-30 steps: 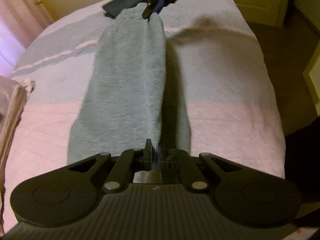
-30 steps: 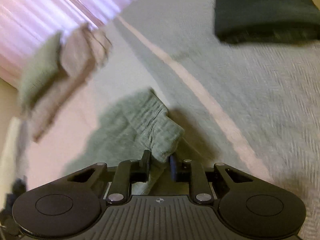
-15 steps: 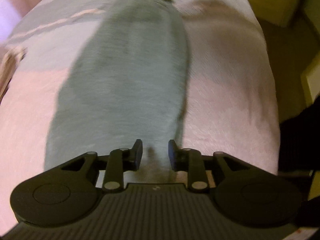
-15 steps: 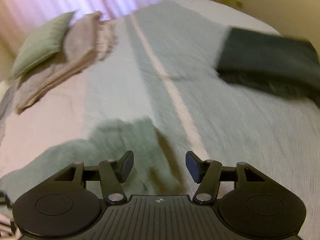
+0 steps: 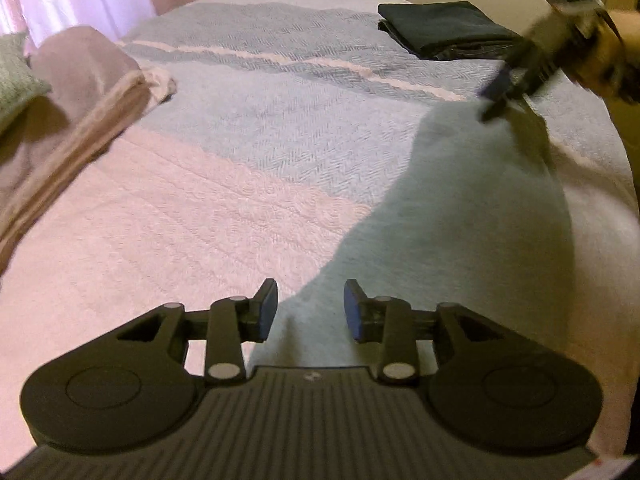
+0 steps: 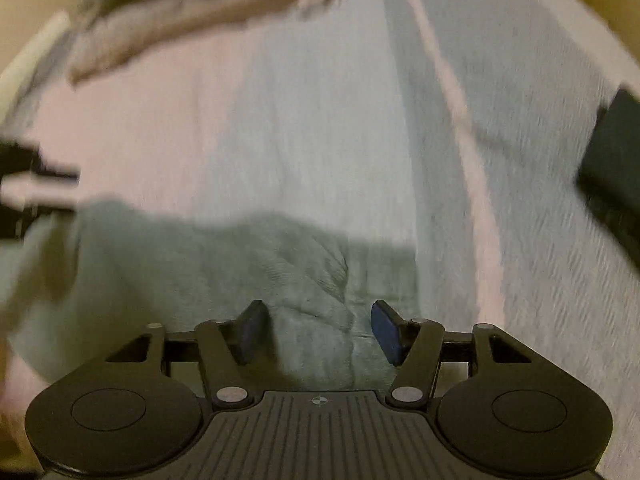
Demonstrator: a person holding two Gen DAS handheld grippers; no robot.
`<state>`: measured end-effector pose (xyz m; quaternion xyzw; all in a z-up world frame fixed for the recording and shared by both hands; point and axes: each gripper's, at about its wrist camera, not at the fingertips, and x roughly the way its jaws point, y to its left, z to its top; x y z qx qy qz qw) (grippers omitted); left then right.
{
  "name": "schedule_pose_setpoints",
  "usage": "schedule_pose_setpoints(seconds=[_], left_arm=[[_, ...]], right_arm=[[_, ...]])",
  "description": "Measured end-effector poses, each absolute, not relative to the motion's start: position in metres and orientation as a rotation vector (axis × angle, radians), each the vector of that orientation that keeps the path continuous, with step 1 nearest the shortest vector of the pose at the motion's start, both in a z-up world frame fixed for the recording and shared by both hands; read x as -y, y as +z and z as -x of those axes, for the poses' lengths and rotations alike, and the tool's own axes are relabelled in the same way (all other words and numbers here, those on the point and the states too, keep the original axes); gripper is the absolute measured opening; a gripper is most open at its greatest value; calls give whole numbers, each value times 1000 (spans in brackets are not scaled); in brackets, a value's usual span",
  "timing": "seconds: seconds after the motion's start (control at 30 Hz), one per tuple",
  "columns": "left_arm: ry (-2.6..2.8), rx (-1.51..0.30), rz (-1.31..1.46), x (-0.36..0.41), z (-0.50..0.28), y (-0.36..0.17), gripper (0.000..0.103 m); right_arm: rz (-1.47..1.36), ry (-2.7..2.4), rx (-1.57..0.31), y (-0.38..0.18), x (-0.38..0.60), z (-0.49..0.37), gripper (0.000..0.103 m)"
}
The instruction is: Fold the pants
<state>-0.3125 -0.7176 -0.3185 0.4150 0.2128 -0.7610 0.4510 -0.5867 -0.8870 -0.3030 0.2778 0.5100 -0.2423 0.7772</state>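
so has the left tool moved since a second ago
Yes. The left tool has let go of the green pants and swung left: the folded dark clothes went from top centre to upper right, and its jaws have just been opening.

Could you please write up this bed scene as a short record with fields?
surface: bedspread, pink and blue-grey bands
task item: grey-green pants, lying flat on the bedspread
left gripper: jaws just opened, pants edge below, not pinched
right gripper: jaws just opened above the pants, nothing gripped
other items: folded dark garment at the far side; beige fabric and green cushion to the left
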Motion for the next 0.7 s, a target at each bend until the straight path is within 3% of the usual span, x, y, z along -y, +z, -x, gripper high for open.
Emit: schedule_pose_setpoints(seconds=[0.17, 0.27, 0.47, 0.7], left_arm=[[-1938, -612, -1021, 750, 298, -342, 44], [-1965, -674, -1021, 763, 293, -352, 49], [-1963, -678, -1128, 767, 303, -368, 50], [-1886, -618, -1216, 754, 329, -379, 50]], right_arm=[[-600, -531, -1028, -278, 910, 585, 56], [-533, -474, -1066, -287, 931, 574, 72], [-663, -326, -959, -294, 978, 578, 72], [-519, -78, -1162, -342, 984, 566, 72]])
